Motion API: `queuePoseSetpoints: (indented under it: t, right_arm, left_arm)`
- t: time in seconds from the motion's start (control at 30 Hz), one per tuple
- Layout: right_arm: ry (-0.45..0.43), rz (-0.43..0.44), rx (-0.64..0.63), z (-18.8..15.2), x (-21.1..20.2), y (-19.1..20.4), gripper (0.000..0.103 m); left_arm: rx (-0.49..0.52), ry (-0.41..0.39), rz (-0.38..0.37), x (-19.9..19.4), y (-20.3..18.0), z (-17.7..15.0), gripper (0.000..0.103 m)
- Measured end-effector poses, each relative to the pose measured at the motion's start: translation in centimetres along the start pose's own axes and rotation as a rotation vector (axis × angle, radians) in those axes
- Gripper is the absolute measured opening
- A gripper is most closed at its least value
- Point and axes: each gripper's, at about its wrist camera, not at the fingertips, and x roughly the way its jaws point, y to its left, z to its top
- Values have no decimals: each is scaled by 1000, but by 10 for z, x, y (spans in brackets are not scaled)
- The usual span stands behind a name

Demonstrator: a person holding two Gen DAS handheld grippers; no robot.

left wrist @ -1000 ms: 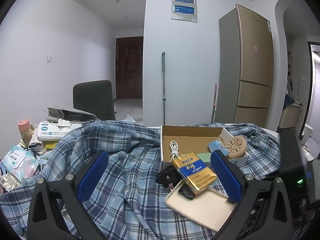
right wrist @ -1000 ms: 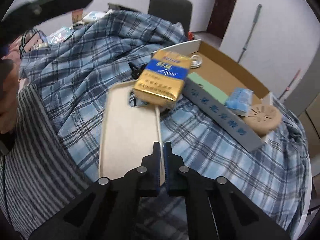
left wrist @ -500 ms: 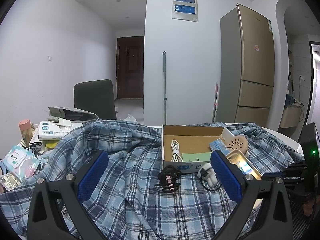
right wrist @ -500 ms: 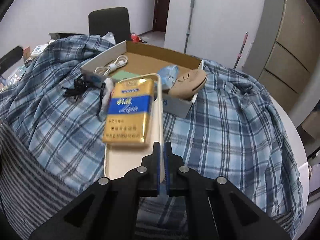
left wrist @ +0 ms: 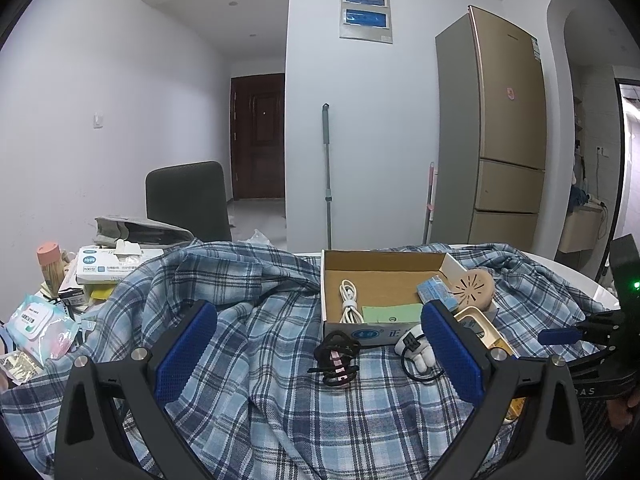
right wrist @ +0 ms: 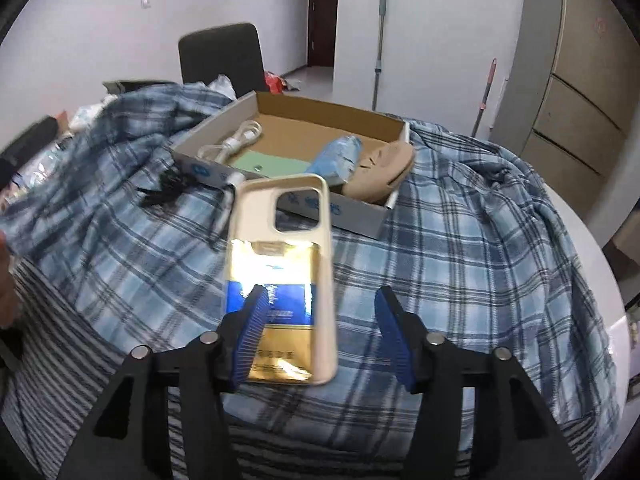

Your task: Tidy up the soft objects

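The right gripper (right wrist: pixel 320 334) has its jaws wide apart, holding nothing. Just in front lies the cream phone case (right wrist: pixel 289 240) with a gold packet (right wrist: pixel 276 280) in it (both flat on the blue checked shirt (right wrist: pixel 460 248)). The left gripper (left wrist: pixel 316 352) jaws are wide apart too, over the shirt, near the cardboard box (left wrist: pixel 384 276).

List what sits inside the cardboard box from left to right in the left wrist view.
White coiled cable → green card lying flat on the box floor → blue packet → tan perforated disc leaning at the right end of the cardboard box.
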Motion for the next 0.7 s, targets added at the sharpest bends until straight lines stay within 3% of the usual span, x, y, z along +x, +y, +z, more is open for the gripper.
queuePoseSetpoints:
  t: [0.17, 0.23, 0.3, 0.5, 0.7]
  right_arm:
    - [32, 29, -23, 0, 8, 13, 67]
    - [46, 26, -18, 0, 14, 17, 82]
    - [61, 29, -19, 1, 20, 21, 86]
    - [107, 3, -34, 3, 38, 29, 86]
    - [97, -41, -48, 1, 44, 32, 82]
  left_arm:
    - [14, -4, -1, -1, -3, -1, 103]
    - [18, -6, -1, -2, -3, -1, 103]
    - [17, -5, -1, -1, -3, -1, 103]
    - [18, -6, -1, -1, -3, 0, 103]
    - [25, -5, -5, -2, -4, -1, 103]
